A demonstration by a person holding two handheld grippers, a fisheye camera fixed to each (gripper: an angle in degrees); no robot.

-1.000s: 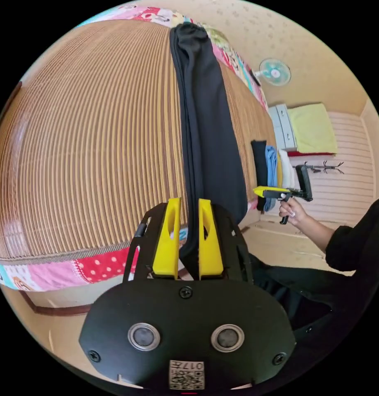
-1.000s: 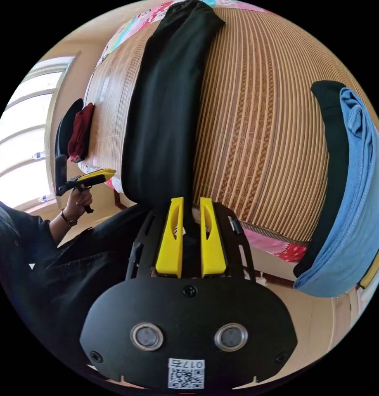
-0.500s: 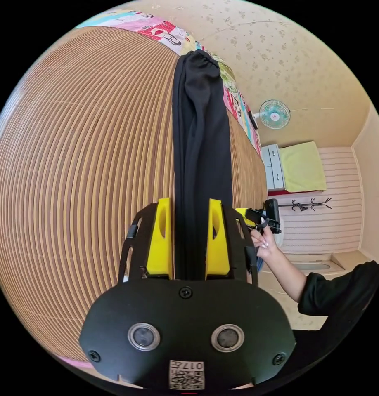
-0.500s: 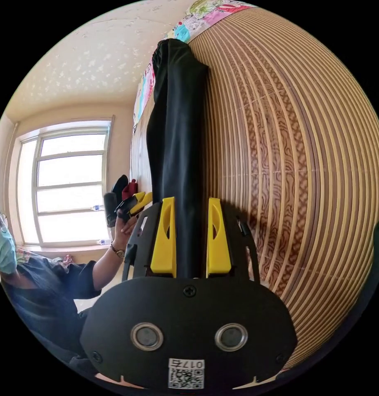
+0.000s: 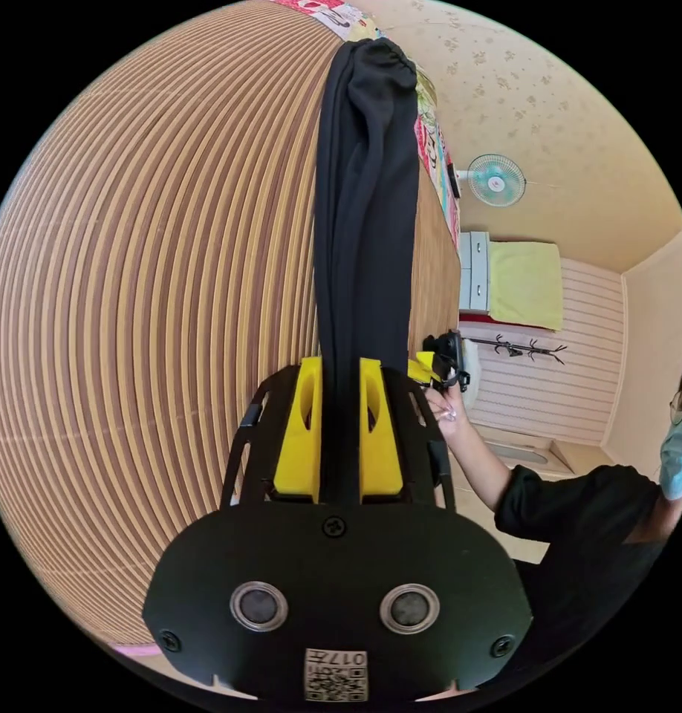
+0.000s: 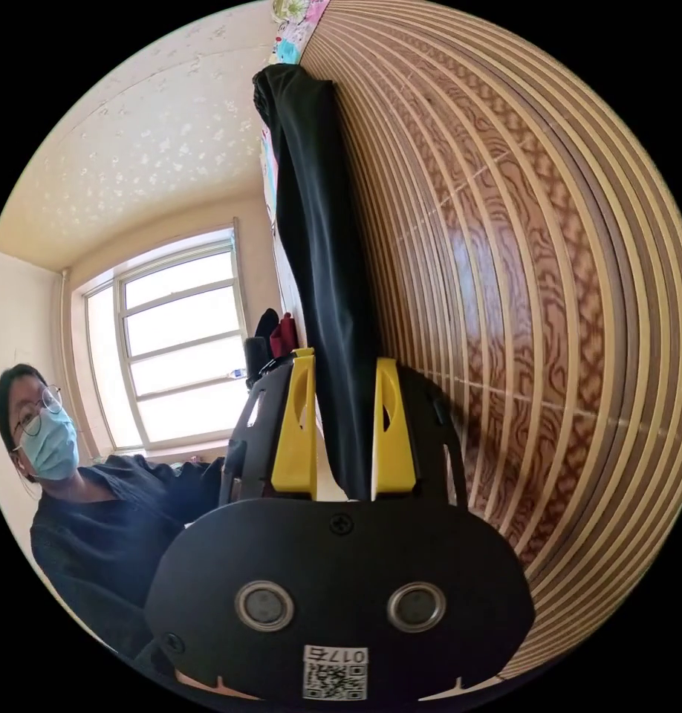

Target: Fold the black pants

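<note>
Left gripper (image 5: 338, 431) narrowed, now clamping black pants (image 5: 365, 208); right gripper (image 6: 344, 431) wider, one jaw touching. Pants run lengthwise away, waistband far end, on bamboo mat (image 5: 148, 297).

A striped brown woven bamboo mat (image 5: 148, 282) covers the bed, with a bright patchwork quilt (image 5: 434, 156) showing along its far edge. Pale cream wallpaper with small flower sprigs (image 5: 571, 111) lines the walls, and a teal wall-mounted fan (image 5: 496, 180) hangs on it. Below the fan stands a white drawer cabinet (image 5: 473, 271) beside a yellow-green cloth (image 5: 525, 285), over a ribbed white panelled wall (image 5: 564, 394) carrying a dark branching coat rack (image 5: 515, 347). A large multi-pane window (image 6: 181, 349) lets in strong daylight.
</note>
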